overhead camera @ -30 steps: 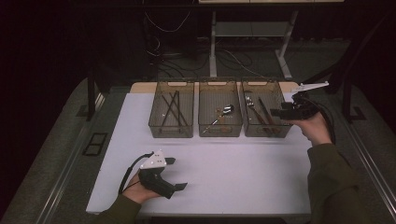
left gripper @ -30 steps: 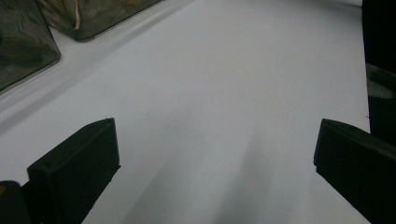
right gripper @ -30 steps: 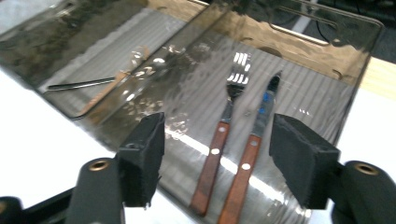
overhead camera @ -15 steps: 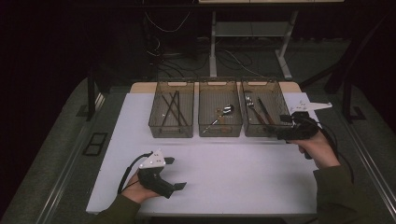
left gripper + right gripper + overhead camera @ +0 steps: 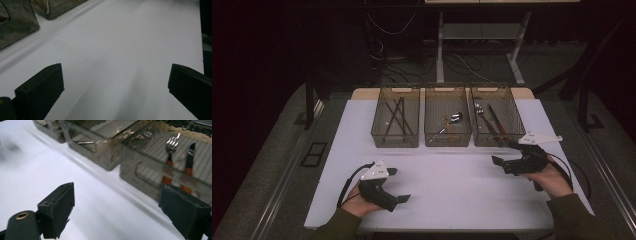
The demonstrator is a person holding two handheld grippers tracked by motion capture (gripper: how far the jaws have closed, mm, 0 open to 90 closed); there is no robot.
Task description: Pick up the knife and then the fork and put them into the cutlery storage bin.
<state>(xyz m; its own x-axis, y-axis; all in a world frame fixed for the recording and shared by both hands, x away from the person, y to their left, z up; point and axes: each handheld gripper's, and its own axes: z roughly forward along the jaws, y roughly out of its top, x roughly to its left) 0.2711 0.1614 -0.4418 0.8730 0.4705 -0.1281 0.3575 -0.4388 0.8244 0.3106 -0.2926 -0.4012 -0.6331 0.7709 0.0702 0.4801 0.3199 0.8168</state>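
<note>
Drawing back toward the person, the right gripper (image 5: 507,159) has left the right-hand bin (image 5: 496,116) and now hangs low over the white table (image 5: 452,180) — its jaws have just been opening, nothing between them. A fork (image 5: 170,149) lies in that bin. The left gripper (image 5: 398,185) stays put, jaws wide apart and empty.
</note>
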